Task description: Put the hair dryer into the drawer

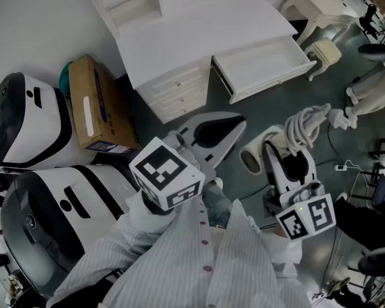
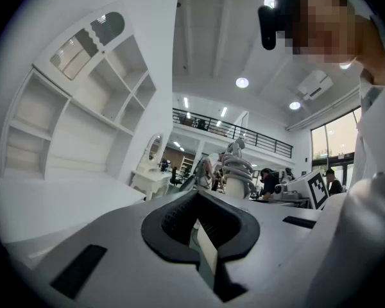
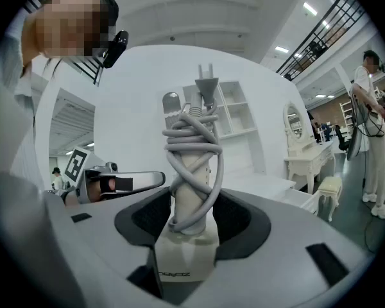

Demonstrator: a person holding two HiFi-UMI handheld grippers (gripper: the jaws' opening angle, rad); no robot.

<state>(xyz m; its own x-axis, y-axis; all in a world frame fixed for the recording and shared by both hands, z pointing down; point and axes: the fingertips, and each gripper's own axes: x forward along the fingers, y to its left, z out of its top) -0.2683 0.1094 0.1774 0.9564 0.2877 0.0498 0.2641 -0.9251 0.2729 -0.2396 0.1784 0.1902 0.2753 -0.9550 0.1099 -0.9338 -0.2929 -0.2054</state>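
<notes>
The large white wooden desk with a shelf unit on top (image 1: 199, 37) fills the upper part of the head view. Its wide shallow white drawer (image 1: 273, 81) is pulled out and open, and what shows of its inside is bare. The drawer's long side runs across the picture with a light slant. The right gripper (image 1: 289, 156) is below the drawer in this view and well apart from it. Its jaws stand wide and are clamped on the cream-white plastic hair dryer (image 1: 295, 133), so the dryer is in the air and not yet in the drawer. In the right gripper view the pads press on both sides of the dryer's handle near the body. The handle, wound with its grey cable (image 3: 194, 147), goes straight forward along the jaws with the plug at the far end. This long axis points about towards the right end of the drawer front, so I judge it must turn to lie along the drawer. The left gripper (image 1: 240, 126) is beside the right one, and its tips are nearer the drawer's left end. Its jaws meet at the tips and hold nothing.
</notes>
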